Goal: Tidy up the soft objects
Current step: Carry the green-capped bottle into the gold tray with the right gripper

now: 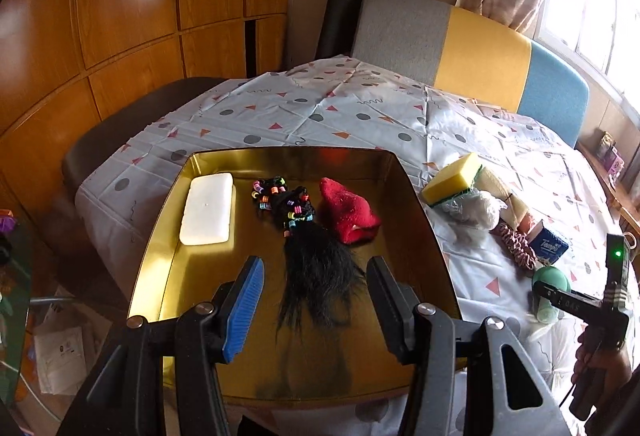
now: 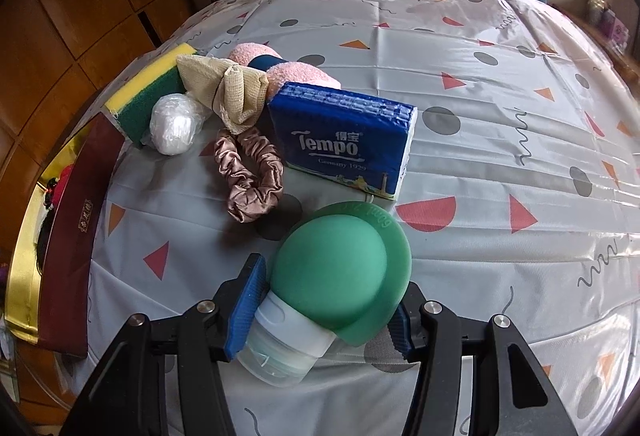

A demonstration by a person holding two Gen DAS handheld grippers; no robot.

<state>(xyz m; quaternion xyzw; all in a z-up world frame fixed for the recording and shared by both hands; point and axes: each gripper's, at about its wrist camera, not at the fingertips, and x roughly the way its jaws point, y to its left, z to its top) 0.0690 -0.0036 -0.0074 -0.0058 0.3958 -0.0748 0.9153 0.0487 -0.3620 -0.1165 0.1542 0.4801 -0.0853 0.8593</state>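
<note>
A gold tin tray (image 1: 288, 152) holds a white foam block (image 1: 208, 208), a black hair tuft with coloured beads (image 1: 316, 256) and a red sock (image 1: 348, 212). My left gripper (image 1: 316, 296) hangs open just above the tray, with the tuft lying loose below and between its fingers. My right gripper (image 2: 324, 316) is shut on a green-capped soft bottle (image 2: 332, 276), low over the tablecloth. On the cloth lie a yellow-green sponge (image 2: 144, 96), a plastic-wrap ball (image 2: 172, 124), a beige cloth bundle (image 2: 232, 92), pink socks (image 2: 300, 76), a Tempo tissue pack (image 2: 344, 140) and a brown scrunchie (image 2: 252, 180).
The tray's dark red outer wall (image 2: 76, 228) stands left of the pile. A grey, yellow and blue chair back (image 1: 480, 56) is behind the table, with wooden cabinets (image 1: 120, 16) to the left. A hand (image 1: 600, 360) holds the right gripper at the table's right.
</note>
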